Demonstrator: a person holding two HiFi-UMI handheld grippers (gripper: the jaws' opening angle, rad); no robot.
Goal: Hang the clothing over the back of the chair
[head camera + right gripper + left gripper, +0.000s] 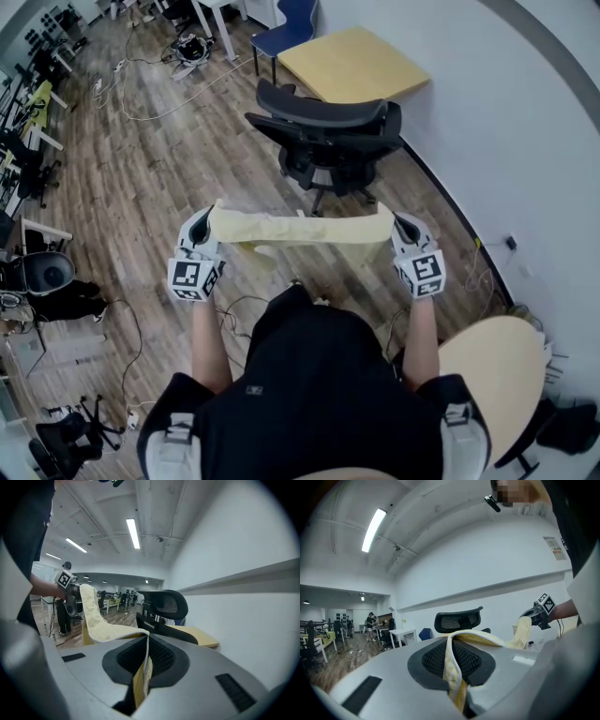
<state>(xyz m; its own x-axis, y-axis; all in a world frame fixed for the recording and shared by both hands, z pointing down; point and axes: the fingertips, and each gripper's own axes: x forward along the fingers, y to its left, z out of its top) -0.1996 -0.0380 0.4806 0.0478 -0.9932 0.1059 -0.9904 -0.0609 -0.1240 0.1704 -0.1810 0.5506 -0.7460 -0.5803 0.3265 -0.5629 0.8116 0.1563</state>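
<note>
Clothing (300, 230), a pale yellow piece, hangs stretched in the air between my two grippers, above the wooden floor (159, 178) and out in front of the person's dark torso (319, 375). My left gripper (207, 222) has one end. In the left gripper view the jaws are pressed together on a fold of the yellow fabric, which runs out of them toward the other gripper. My right gripper (397, 225) has the opposite end, and the right gripper view shows its jaws pinched on the cloth the same way, with the fabric trailing off toward the left one. From the head view the garment reads as a nearly level band from gripper to gripper, with a looser part sagging below it nearer the left side. The black office chair (326, 136) stands just beyond the band, apart from it; I see no contact between cloth and chair. Behind the chair a light wooden table (354, 61) sits against the white wall (506, 141).
</note>
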